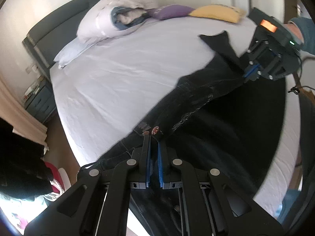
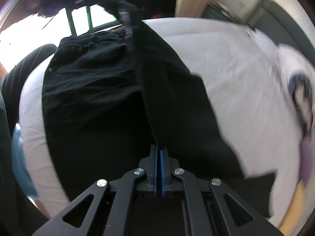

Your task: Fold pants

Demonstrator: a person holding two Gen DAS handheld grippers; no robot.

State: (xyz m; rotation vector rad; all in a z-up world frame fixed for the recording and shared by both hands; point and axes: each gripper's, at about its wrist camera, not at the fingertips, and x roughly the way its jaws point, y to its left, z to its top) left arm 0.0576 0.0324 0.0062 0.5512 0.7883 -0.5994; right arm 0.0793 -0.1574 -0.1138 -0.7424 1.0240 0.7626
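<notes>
Black jeans (image 1: 196,98) hang stretched over a white bed (image 1: 118,78). My left gripper (image 1: 153,137) is shut on the waistband next to two metal buttons. In the same view my right gripper (image 1: 250,74) grips the leg end at the upper right, with a hem corner sticking out past it. The right wrist view shows the right gripper (image 2: 158,147) shut on a fold of the jeans (image 2: 98,88). Their waistband and pocket lie far up, where the blurred left gripper (image 2: 124,19) holds them.
A rolled white duvet and pillows (image 1: 110,23) lie at the head of the bed, with a purple cushion (image 1: 173,11) and a yellow cushion (image 1: 216,12) beside them. A blue nightstand (image 1: 39,98) stands at the left. A person's hand and sleeve (image 1: 299,31) hold the right gripper.
</notes>
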